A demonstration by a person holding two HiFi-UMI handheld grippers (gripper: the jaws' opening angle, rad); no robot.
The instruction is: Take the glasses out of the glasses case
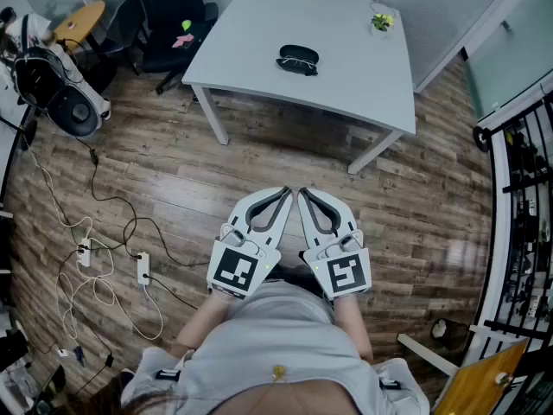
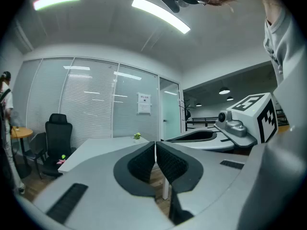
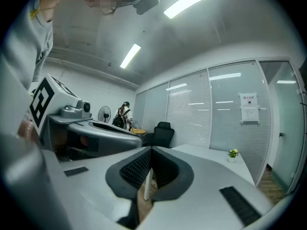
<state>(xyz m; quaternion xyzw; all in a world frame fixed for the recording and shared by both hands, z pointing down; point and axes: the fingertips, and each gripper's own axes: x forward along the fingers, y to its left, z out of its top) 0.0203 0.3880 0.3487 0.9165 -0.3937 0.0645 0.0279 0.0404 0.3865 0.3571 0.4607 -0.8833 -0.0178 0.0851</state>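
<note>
A white table (image 1: 251, 33) carries a black glasses case (image 1: 298, 60) and a small plant (image 1: 382, 22).

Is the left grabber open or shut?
Shut. In the left gripper view, the left gripper has its two dark jaws meeting along one thin line, with nothing held between them.

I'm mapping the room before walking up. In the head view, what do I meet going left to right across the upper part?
Black office chair → glasses case on the white table → small potted plant → black metal rack.
</note>
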